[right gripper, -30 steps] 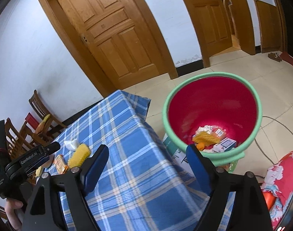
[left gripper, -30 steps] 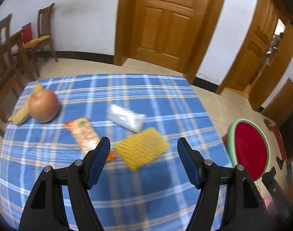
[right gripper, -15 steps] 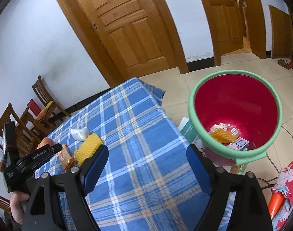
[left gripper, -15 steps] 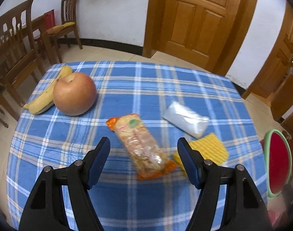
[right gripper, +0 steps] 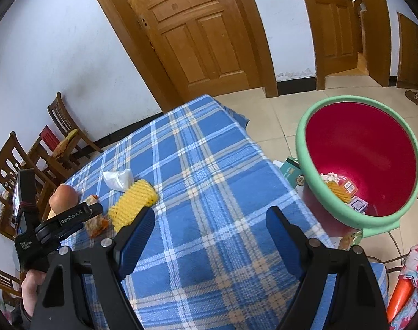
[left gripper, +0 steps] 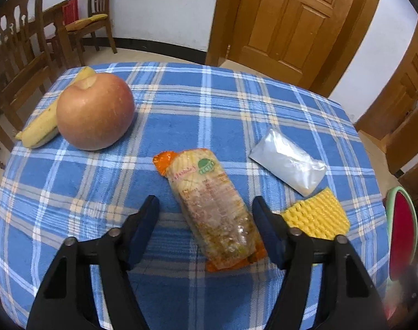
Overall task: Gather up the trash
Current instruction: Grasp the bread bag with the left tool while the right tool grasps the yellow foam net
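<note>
A: What takes up most of the view?

B: The surface (left gripper: 209,104), covered in a blue plaid cloth. Past its edge on the floor stands a red bin (right gripper: 357,162) with a green rim. A few scraps lie at its bottom, among them a yellow mesh piece and small cartons.

A: And the grippers?

B: The left gripper (left gripper: 206,214) hangs low over the cloth with its jaws spread wide. They flank the lower half of the snack wrapper (left gripper: 211,209) without touching it. The right gripper (right gripper: 209,221) is also spread wide and holds nothing. It sits over the near part of the cloth, between the trash pile and the bin.

A: What else lies on the cloth?

B: An apple (left gripper: 95,111) at the far left, with a banana (left gripper: 48,118) touching it on its outer side. Those two are well apart from the trash.

A: Where exactly is the trash?

B: The snack wrapper is clear with orange ends and lies lengthwise toward the left camera. Just to its right is a yellow foam net (left gripper: 317,216), partly behind the left gripper's right finger. Beyond that net lies a white plastic packet (left gripper: 287,162), its near corner just beside the net. From the right wrist view these three cluster together near the left gripper
</note>
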The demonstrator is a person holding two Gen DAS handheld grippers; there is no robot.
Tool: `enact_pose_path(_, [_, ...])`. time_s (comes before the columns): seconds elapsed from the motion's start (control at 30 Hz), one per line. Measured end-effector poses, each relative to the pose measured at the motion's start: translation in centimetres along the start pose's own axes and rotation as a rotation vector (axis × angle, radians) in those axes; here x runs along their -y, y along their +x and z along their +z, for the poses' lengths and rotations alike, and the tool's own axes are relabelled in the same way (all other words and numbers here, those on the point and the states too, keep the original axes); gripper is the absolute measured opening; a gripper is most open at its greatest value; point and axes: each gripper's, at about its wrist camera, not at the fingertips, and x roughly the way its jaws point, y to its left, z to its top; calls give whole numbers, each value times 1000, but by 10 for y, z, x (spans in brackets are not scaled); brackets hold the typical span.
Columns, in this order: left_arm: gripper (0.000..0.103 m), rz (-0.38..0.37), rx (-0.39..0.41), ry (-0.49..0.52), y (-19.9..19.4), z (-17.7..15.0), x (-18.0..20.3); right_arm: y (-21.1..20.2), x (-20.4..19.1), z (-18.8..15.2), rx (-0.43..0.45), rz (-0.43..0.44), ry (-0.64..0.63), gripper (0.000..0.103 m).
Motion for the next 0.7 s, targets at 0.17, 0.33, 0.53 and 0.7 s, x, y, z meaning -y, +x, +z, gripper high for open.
enact_pose_path(0.17, [46, -35, -1, 10, -4, -2, -3, 7, -9, -2, -12, 5, -19, 85])
enact_pose_path(0.33, [46, -66, 20, 9, -13, -5, -14, 14, -22, -3, -22, 7, -50, 85])
enact_pose_path(0.53, [46, -75, 52, -19, -25, -5, -37, 30, -43, -5, -47, 34, -96, 85])
enact_pose_path(0.7, [46, -69, 89, -23, -30, -4, -45, 48, -61, -6, -82, 68, -151, 89])
